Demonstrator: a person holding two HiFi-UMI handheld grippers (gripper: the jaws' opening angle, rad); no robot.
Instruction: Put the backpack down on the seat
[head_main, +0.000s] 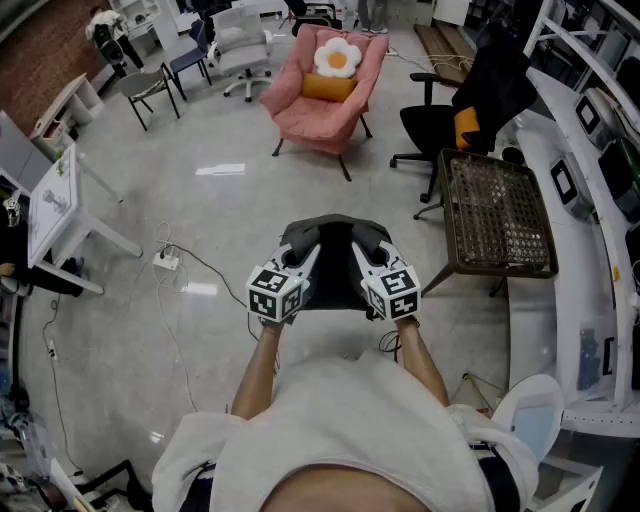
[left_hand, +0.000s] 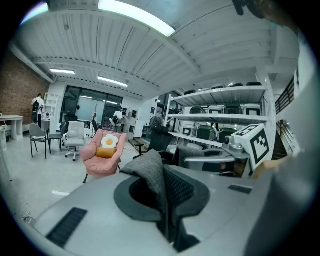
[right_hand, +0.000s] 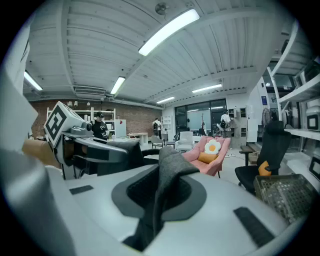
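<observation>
Ahead of the person, across bare floor, the pink armchair (head_main: 325, 95) stands well apart from the backpack (head_main: 336, 268). The backpack hangs in front of the torso, between the 2 grippers. The left gripper (head_main: 308, 262) is clenched on a fold of the backpack's grey fabric (left_hand: 152, 172). The right gripper (head_main: 364, 262) grips a second fold (right_hand: 169, 172) the same way. The 2 grippers sit side by side, neither nearer the seat. Both forearms reach forward and the jaws point slightly below level. The load's long axis appears to hang downward, though this is foreshortened. The seat lies straight ahead of the jaws, so the next move is probably a forward carry, then a lowering.
</observation>
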